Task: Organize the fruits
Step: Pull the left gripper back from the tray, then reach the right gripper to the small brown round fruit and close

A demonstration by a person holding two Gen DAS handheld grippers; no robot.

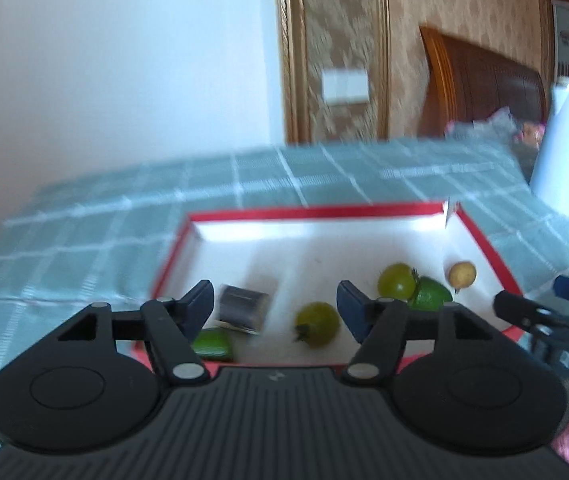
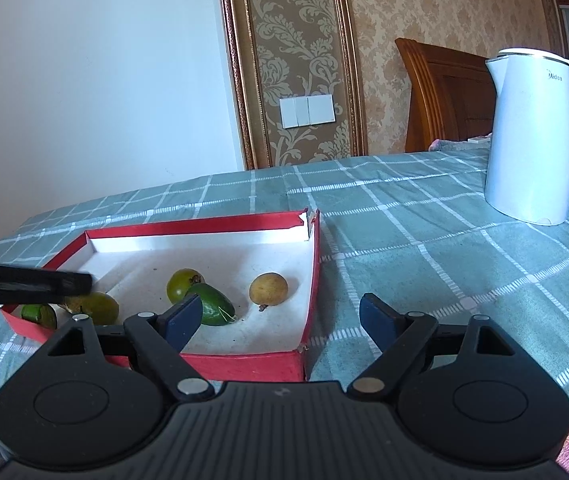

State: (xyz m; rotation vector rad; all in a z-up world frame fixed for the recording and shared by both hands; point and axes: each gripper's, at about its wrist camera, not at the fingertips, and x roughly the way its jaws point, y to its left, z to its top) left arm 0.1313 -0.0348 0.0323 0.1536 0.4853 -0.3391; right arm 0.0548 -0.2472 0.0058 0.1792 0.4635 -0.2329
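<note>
Fruits [image 2: 268,287] inside red-rimmed box [image 2: 311,280], both grippers' fingers [image 2: 376,320] spread

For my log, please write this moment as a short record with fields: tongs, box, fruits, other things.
left tongs: open, over the box, holding nothing
right tongs: open, at the box's right edge, holding nothing
box: red, white inside, on the cloth
fruits: brown fruit, dark green fruit, three more greenish ones, all in the box
dark packet: in the box, blurred
kettle: white, upright, right of the box
</note>
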